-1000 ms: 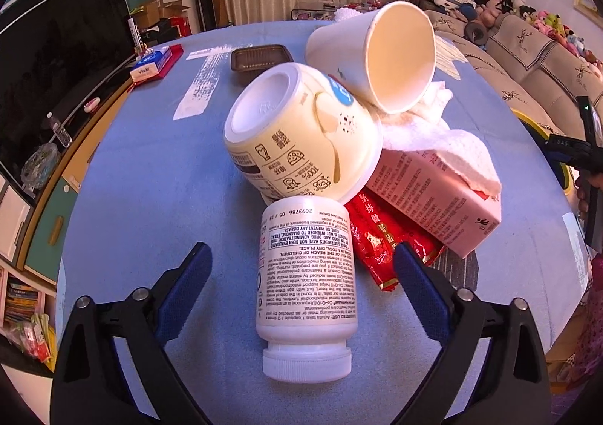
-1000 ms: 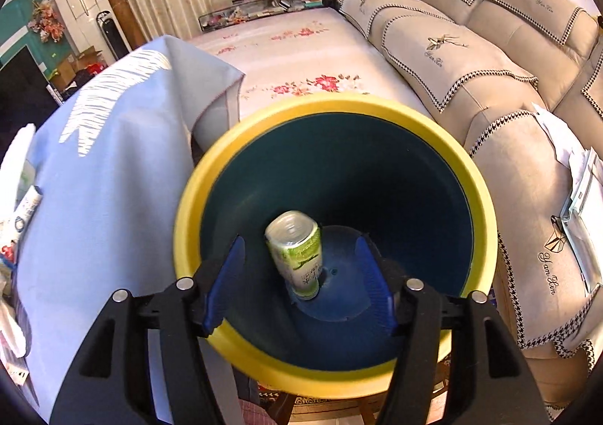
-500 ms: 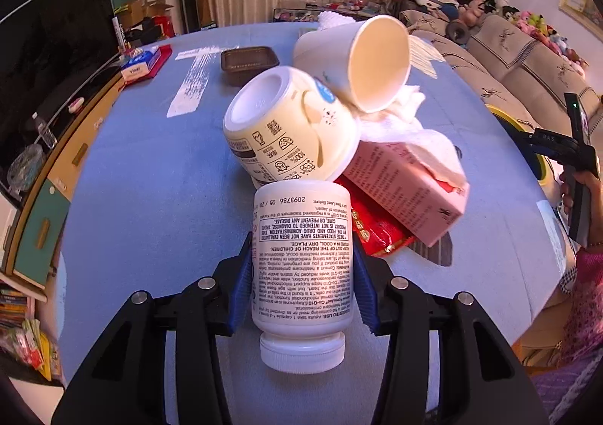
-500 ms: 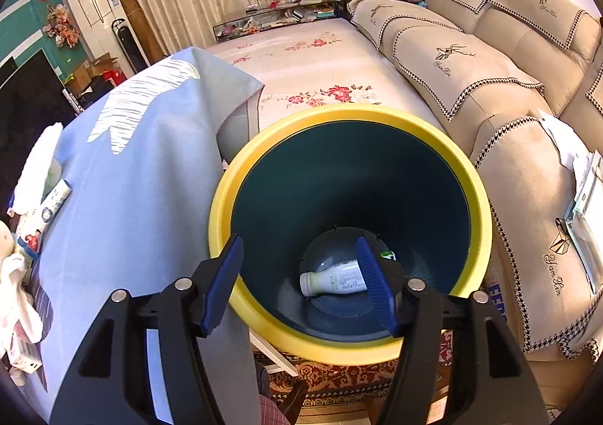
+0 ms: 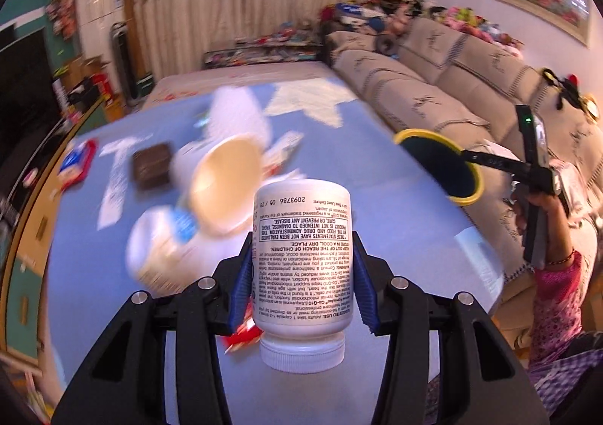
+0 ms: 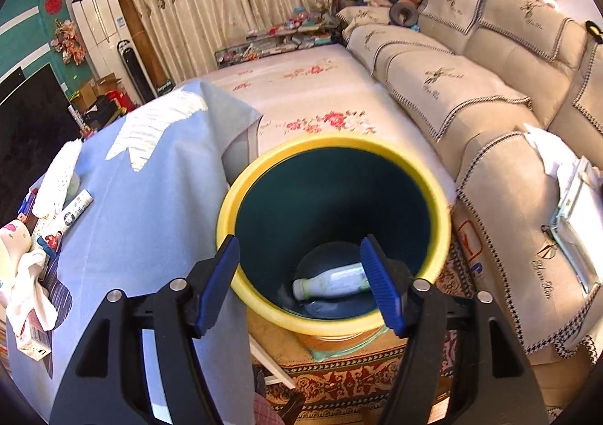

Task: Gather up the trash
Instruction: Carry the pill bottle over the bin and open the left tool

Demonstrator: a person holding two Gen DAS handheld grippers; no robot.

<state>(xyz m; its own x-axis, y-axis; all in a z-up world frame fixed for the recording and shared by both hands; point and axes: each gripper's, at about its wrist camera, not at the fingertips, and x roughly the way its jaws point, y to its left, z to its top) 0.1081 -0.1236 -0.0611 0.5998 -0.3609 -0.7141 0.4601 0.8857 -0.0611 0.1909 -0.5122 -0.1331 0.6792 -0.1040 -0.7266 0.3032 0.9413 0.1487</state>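
The pill bottle (image 5: 303, 266) is clamped at centre frame by the left gripper (image 5: 301, 274), cap towards the camera and base pointing away, and it is carried clear above the blue tablecloth (image 5: 395, 214). The grip is taken across the bottle's middle, which is judged a sound hold for a smooth round body that could otherwise slip. At right of centre in the left view the yellow-rimmed bin (image 5: 441, 164) is seen beyond the table edge, and that is judged to be where the bottle is bound.

In the right view the right gripper (image 6: 301, 281) is held spread and empty over the same bin (image 6: 264, 180), low in the frame. A drink bottle (image 6: 331, 283) is seen lying on its side at the bottom.

Left of centre in the left view the remaining rubbish is blurred: a paper cup (image 5: 224, 187), a tub (image 5: 162, 247), a dark tray (image 5: 150, 164), and a red wrapper (image 5: 241, 330) just under the gripper. The right gripper is parked over the bin mouth, so a clash there is judged possible unless it is drawn aside
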